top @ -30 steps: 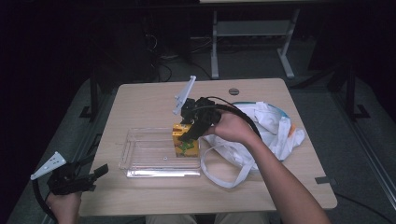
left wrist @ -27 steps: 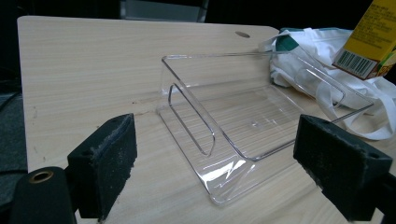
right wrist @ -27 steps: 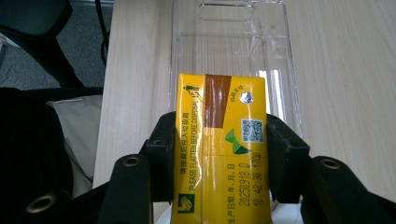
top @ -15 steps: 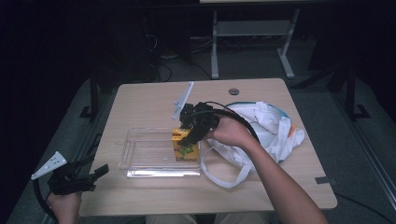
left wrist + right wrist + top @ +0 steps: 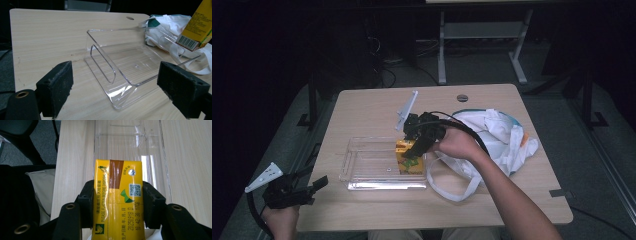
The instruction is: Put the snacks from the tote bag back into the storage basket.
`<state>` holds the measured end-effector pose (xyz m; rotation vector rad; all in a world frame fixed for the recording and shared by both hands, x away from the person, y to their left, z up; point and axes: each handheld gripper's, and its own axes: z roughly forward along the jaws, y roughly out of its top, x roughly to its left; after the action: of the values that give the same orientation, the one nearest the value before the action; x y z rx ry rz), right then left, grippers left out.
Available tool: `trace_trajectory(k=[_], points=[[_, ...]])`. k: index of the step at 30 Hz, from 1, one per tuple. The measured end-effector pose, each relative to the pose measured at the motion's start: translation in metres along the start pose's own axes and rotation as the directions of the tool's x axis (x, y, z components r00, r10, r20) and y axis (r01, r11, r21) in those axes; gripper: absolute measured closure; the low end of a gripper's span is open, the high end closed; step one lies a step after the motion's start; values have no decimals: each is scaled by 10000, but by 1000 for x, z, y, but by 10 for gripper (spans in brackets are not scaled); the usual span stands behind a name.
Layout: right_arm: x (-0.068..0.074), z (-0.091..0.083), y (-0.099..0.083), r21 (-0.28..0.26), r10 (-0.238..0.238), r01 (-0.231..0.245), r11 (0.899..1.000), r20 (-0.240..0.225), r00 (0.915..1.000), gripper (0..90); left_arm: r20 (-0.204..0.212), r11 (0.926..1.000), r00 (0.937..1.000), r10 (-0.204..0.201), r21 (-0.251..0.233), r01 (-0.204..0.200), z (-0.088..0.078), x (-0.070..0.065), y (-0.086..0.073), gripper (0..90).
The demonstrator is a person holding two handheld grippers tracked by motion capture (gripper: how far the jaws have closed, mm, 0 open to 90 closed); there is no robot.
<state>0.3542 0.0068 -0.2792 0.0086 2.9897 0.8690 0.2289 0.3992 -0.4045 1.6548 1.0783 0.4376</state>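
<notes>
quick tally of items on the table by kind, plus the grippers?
Yellow rectangular drink carton: 1
Clear plastic rectangular tray: 1
White fabric tote bag: 1
Hand-held gripper: 2, the left hand-held gripper with jaws apart and the right hand-held gripper shut on the carton
Total: 5

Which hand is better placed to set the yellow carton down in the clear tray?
Right. Its hand-held gripper is shut on the yellow carton over the clear tray; the left hand-held gripper sits open at the table edge.
</notes>
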Motion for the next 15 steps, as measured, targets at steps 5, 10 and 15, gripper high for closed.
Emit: trace_trajectory(k=[5, 10, 15], points=[[0, 2, -2, -1, 13, -13, 10000, 6, 10000, 519, 1, 10000, 10000, -31, -18, 31, 0, 0, 0, 130], [0, 3, -3, 1, 33, -33, 10000, -16, 10000, 519, -3, 9999, 9999, -104, -23, 104, 1, 0, 0, 130], [1, 5, -3, 21, 49, -49, 10000, -58, 10000, 519, 6, 9999, 9999, -106, -18, 106, 1, 0, -1, 130]])
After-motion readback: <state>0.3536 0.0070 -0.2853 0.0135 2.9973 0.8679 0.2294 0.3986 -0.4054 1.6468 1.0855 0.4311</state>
